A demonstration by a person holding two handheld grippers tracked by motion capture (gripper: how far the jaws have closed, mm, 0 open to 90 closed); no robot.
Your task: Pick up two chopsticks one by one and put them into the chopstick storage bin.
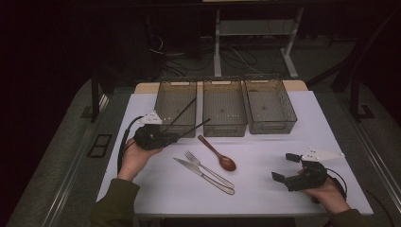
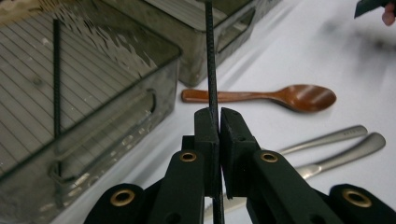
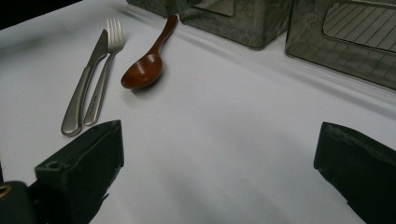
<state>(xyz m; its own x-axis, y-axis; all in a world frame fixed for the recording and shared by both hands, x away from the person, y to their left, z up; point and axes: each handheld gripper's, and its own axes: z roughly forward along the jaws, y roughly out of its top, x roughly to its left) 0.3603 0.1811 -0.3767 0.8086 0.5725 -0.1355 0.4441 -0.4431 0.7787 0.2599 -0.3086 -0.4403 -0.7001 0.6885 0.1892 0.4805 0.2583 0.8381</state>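
My left gripper [image 1: 175, 137] [image 2: 218, 116] is shut on a thin black ribbed chopstick [image 1: 196, 126] [image 2: 210, 56]. It holds it just off the table in front of the left clear bin [image 1: 163, 101], and the stick's far end points toward the middle bin [image 1: 224, 127]. A second black chopstick [image 1: 184, 111] [image 2: 56, 79] leans inside the left bin [image 2: 116, 93]. My right gripper [image 1: 283, 167] [image 3: 219, 140] rests at the table's front right, its jaws wide open with nothing between them.
A brown wooden spoon [image 1: 218, 153] [image 2: 280, 96] [image 3: 147, 65], a steel fork [image 1: 208, 169] [image 3: 105, 65] and a knife [image 1: 201, 175] [image 3: 86, 81] lie mid-table on the white surface. A third clear bin [image 1: 269, 126] stands at the back right.
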